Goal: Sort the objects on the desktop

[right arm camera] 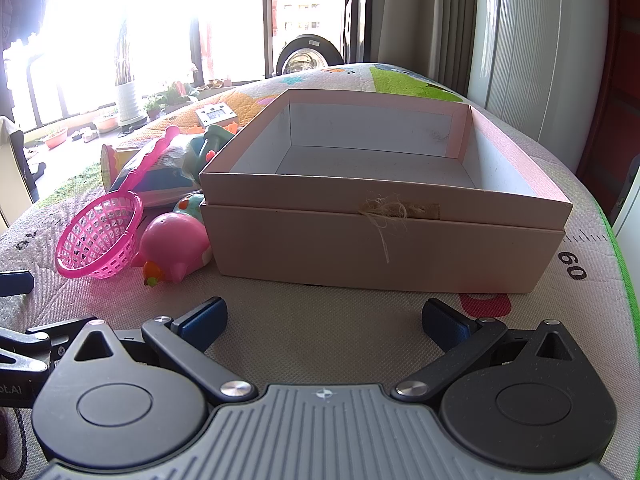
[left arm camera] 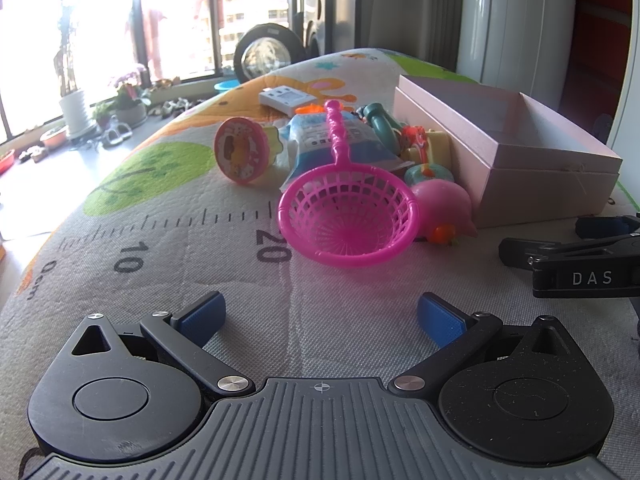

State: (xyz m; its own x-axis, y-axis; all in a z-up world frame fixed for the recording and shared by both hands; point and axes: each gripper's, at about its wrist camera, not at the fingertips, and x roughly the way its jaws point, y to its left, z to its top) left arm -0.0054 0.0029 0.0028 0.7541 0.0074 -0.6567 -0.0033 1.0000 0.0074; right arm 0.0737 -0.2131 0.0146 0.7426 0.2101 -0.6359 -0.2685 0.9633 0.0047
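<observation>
- Left gripper [left arm camera: 320, 316] spread wide, gripping nothing, low over mat [left arm camera: 160, 280].
- Right gripper [right arm camera: 322, 318] likewise spread, facing empty box [right arm camera: 380, 240].
- Net [left arm camera: 347, 216] just ahead, leaning on duck [left arm camera: 444, 208] beside box.
- Risk: grabbing net rim could tip it, nudging duck.

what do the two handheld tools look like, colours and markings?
Both match: left tool and right tool have black linkage arms with silver pivot screws, blue ribbed pads, round black housings and a grey ribbed centre plate bearing a small crosshair mark. Seen from the left wrist, the right tool's side carries white "DAS" lettering. No hands or sleeves visible.
</observation>
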